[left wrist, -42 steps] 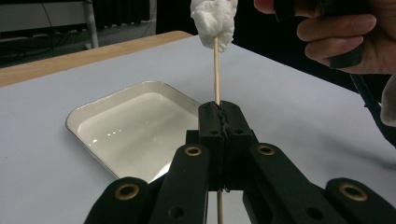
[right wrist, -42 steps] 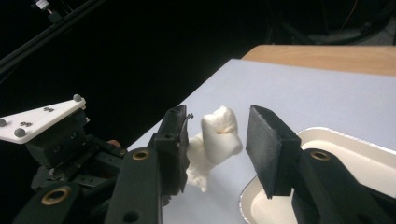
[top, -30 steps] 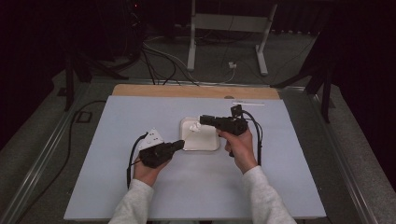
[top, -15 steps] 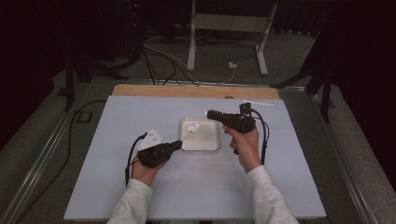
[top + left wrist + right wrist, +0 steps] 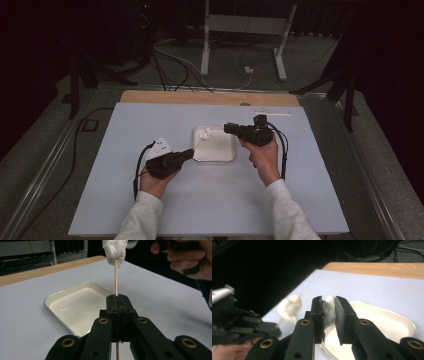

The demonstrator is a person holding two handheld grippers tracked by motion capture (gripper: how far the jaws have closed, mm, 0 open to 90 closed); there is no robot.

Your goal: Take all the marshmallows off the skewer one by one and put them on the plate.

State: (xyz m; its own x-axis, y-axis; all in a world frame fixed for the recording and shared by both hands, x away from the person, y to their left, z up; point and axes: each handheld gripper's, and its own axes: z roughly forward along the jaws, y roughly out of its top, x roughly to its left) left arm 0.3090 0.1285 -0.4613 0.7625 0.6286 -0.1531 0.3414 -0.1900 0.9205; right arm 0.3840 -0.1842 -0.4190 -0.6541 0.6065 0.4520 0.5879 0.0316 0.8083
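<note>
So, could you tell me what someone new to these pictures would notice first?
Probably the white marshmallow on a thin wooden skewer, held upright in the shut left gripper. Next, the right gripper, shut on a second white marshmallow piece above the white tray, which sits mid-table on the pale mat.

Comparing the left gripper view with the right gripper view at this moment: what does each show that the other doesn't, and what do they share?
Left gripper view: the left hand-held gripper shut on a thin wooden skewer, with the person's right hand beyond it. Right gripper view: the right hand-held gripper pinching a loose white piece. Both: the white tray on the pale table, and the white lump speared on the skewer, blurred in the right gripper view.
</note>
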